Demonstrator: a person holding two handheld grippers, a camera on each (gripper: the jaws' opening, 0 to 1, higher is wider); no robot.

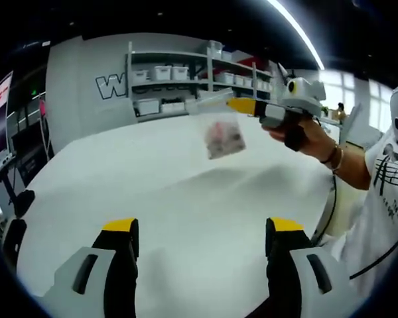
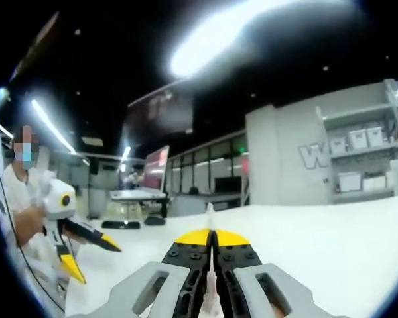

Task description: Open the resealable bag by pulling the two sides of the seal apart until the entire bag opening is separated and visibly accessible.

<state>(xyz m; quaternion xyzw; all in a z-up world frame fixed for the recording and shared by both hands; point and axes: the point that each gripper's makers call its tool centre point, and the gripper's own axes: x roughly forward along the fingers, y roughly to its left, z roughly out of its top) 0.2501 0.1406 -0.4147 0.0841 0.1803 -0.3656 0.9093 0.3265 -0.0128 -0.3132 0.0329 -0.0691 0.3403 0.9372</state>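
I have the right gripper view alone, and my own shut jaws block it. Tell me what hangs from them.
Observer: In the left gripper view, the right gripper grips a clear bag by its top edge. The bag hangs in the air above the white table.
Operator: Say what is inside it.
Observer: Something pinkish, too blurred to name.
Operator: Report where the left gripper stands relative to the bag.
Observer: The left gripper points toward the bag with its jaws wide apart and nothing between them. The bag is ahead of them, untouched.
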